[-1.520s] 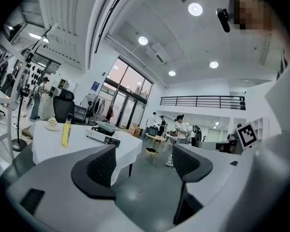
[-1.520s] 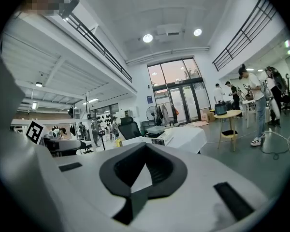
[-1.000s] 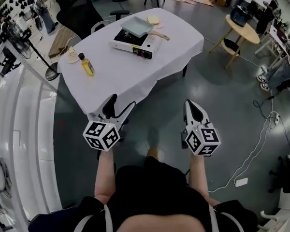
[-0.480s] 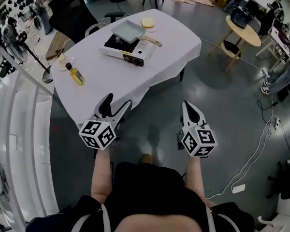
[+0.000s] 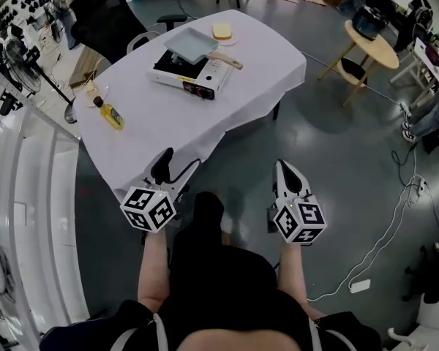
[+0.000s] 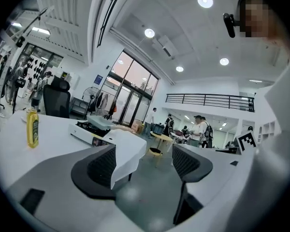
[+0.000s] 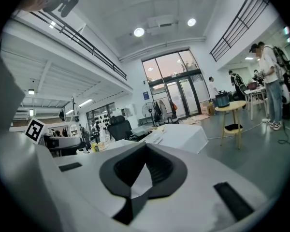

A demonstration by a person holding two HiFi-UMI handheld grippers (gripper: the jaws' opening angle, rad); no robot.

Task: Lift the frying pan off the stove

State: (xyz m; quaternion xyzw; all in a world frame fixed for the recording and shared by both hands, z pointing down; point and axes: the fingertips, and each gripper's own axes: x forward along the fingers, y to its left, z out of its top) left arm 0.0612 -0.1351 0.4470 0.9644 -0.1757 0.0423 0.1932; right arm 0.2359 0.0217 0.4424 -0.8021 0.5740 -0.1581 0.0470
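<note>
Standing short of the near corner of the bench (image 5: pixel 177 119), the person holds both tools low and well apart from the work. The left hand-held gripper (image 5: pixel 177 165) has its jaws wide with nothing between them, and the right hand-held gripper (image 5: pixel 282 169) has its jaws pressed together, empty. The square frying pan (image 5: pixel 191 44) sits on the portable stove (image 5: pixel 186 77) near the bench's far edge, its wooden handle (image 5: pixel 227 61) pointing toward the right edge. The approach probably comes first: open a gripper, clamp the handle squarely close to the pan, then lift straight up and level.

The tablecloth (image 5: pixel 205 115) is matt cloth; the floor (image 5: pixel 336 148) — smooth, glossy; the frying pan (image 5: pixel 192 44) — wooden handle.
</note>
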